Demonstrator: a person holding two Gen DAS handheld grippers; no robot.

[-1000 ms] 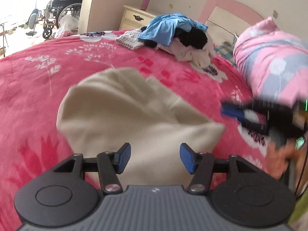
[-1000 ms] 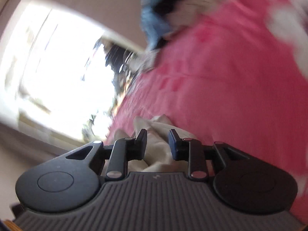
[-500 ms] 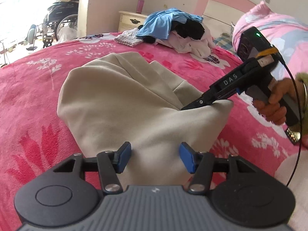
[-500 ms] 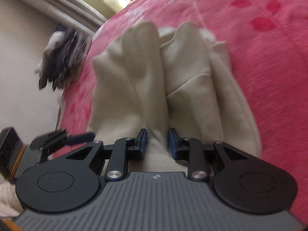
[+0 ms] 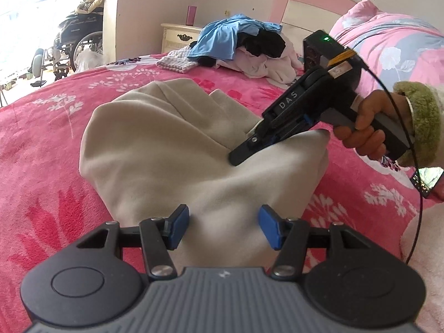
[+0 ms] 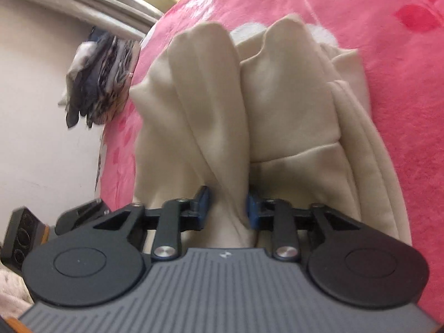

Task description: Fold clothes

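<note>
Pink flowered bedding filled the background, the bed carrying everything. Since a moment earlier the right claw had swung in over the beige garment, and its jaws were closing on a raised ridge of that cloth. The left claw stood apart at the garment's near edge, cloth between the pads but not pinched. Beyond, at the far side, lay the heap of unfolded clothes. Judging by this, a fold was about to be pulled over.
</note>
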